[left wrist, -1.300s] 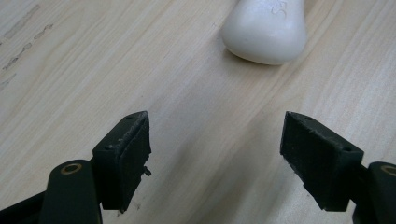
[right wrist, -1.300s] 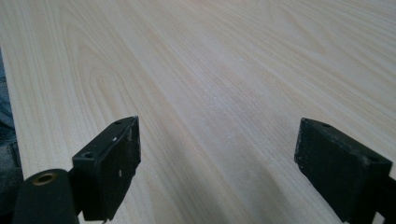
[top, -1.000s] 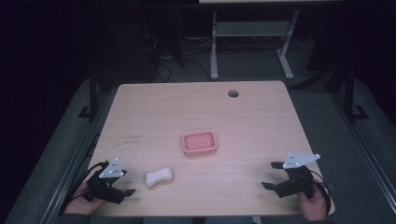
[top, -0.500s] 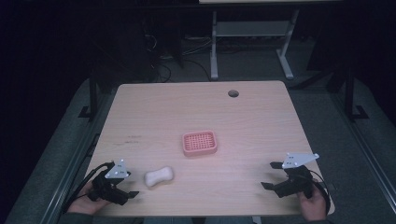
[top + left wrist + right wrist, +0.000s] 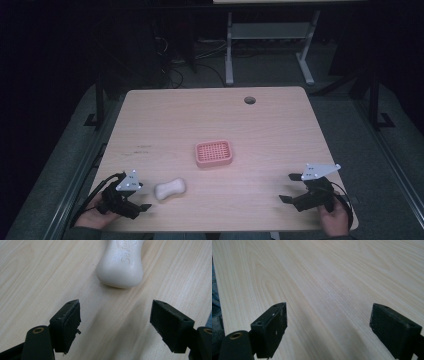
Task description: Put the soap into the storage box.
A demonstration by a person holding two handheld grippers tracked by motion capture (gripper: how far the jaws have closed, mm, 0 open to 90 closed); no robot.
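From the high view, the white soap bar lies on the wooden table at about seven o'clock from the pink soap dish, with the left gripper just beside it at its nine o'clock and the right gripper well apart at the table's five o'clock.

The left gripper view has the jaws spread wide (nothing between them), soap bar at twelve o'clock.

In the right gripper view the jaws gape over bare wood.
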